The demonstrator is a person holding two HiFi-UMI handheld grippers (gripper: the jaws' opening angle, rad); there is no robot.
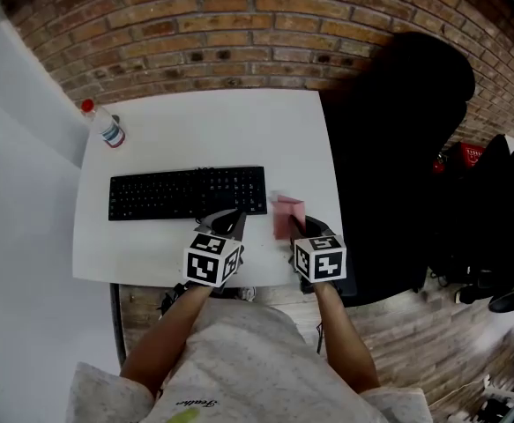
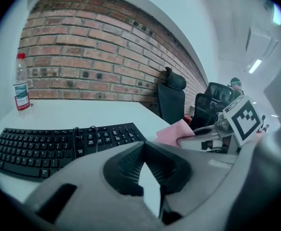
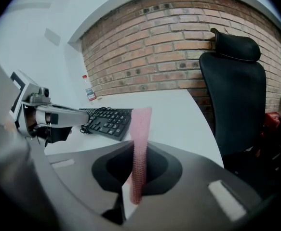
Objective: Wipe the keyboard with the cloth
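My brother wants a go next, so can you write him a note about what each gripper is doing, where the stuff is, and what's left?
Left gripper: shut, nothing in it, by the front right corner of the keyboard.
Right gripper: shut on the pink cloth, which sticks up out of its jaws.
Where: the keyboard lies on the white table; the cloth is just right of it, not on the keys.
Done: cloth is in the grip.
Left: bring the cloth over the keys and wipe across them.

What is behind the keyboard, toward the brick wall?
Bare white table and, at its far left corner, a clear bottle with a red cap, standing apart from the keyboard. Nothing covers that area in the head view.
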